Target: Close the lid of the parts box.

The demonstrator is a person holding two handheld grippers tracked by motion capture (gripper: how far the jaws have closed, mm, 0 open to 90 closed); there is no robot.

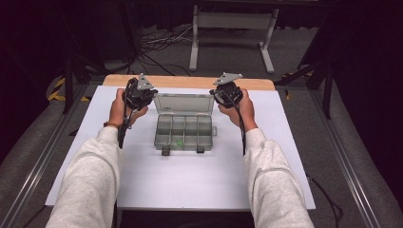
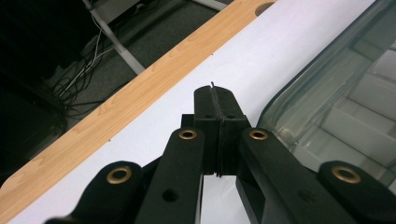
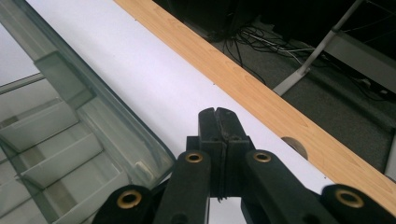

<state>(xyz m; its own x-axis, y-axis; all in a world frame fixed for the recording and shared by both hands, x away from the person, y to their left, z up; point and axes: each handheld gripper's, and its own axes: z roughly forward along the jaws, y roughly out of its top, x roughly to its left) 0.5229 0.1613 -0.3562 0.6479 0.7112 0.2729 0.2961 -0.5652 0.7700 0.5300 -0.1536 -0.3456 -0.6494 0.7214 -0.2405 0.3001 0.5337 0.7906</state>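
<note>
Now both claws closed, empty: left claw, right claw flanking open compartment box.

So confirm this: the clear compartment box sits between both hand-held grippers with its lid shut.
Wrong on the lid: the high view shows the clear compartment box between the left hand-held gripper and right hand-held gripper with its lid open, folded back.

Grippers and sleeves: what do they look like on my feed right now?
Both the left gripper and the right gripper are black, each topped by a grey three-cornered plate, with a black cable trailing back. Close up, the jaws carry brass-ringed holes. The sleeves are light grey; a band circles the left wrist.
</note>
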